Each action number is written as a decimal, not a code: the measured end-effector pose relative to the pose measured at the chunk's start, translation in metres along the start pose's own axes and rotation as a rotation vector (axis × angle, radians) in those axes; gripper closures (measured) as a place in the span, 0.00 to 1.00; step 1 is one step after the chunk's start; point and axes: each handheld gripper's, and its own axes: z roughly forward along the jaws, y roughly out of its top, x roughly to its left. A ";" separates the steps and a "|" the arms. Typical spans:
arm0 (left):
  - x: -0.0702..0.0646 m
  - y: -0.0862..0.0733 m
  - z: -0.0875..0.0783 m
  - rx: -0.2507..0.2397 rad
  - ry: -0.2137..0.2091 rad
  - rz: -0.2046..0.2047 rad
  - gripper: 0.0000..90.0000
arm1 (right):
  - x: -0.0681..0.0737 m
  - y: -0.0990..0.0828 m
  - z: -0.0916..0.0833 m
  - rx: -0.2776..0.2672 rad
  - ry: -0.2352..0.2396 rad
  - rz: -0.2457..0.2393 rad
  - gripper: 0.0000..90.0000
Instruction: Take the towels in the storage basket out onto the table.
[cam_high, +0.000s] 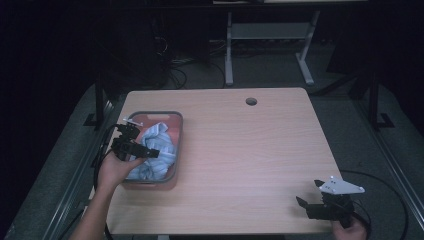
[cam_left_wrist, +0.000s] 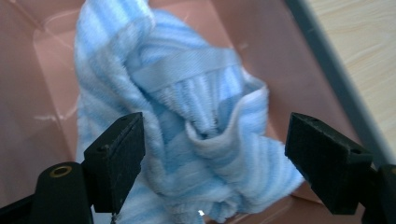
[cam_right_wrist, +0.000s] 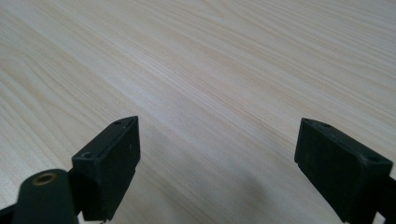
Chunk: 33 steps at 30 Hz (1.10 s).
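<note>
No words or labels I can read. Towel (cam_left_wrist: 196, 140) soft, fluffy, light blue with white stripes, all bunched up. Sits in pink bin (cam_high: 176, 131) with grey rim, at 9 o'clock on table (cam_high: 250, 150). My left gripper (cam_left_wrist: 212, 149) wide open over towel, grabbing nothing. My right gripper (cam_right_wrist: 217, 163) wide open, empty, at 5 o'clock.

I see a light wooden rectangular table (cam_high: 250, 160) with a round cable hole (cam_high: 251, 101) near its far edge. Beyond it, on the dark grey floor (cam_high: 345, 130), stands a pale grey metal frame (cam_high: 270, 35) of another desk, with tangled black cables (cam_high: 175, 65) lying beside its left leg.
</note>
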 end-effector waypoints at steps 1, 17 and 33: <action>0.001 0.000 0.002 0.003 0.000 -0.005 0.22 | 0.000 0.000 0.000 0.000 0.000 0.000 0.15; 0.002 0.003 0.032 0.159 0.024 -0.021 0.24 | 0.002 0.001 0.001 -0.002 0.005 -0.013 0.15; -0.004 0.009 0.046 0.293 0.132 0.014 0.53 | 0.003 0.002 0.001 -0.009 0.007 -0.013 0.15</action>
